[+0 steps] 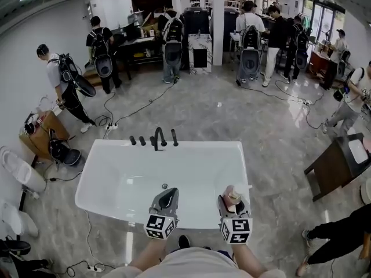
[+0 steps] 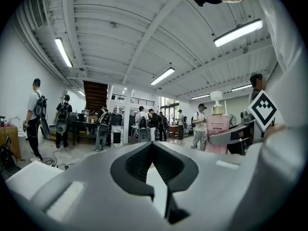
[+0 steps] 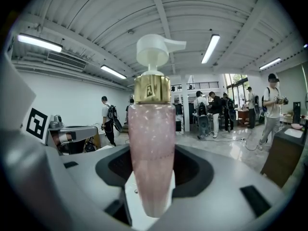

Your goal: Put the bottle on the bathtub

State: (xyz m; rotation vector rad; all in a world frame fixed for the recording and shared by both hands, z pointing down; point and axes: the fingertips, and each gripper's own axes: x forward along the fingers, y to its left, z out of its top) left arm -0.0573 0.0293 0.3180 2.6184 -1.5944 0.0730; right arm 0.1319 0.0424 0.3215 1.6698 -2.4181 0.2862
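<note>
Your pink glittery pump bottle [image 3: 151,158] stands upright, long axis vertical and white pump on top. The right tongs [image 1: 233,206] clamp its lower body above the near edge of the white bathtub [image 1: 200,222], towards the right corner. This looks like the carry step. Next, lower it level onto the rim. The left tongs [image 2: 153,146] are closed on nothing.

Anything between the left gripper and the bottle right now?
Nothing. In the head view only bare white bathtub shows between the left gripper and the bottle, which the right gripper holds.
</note>
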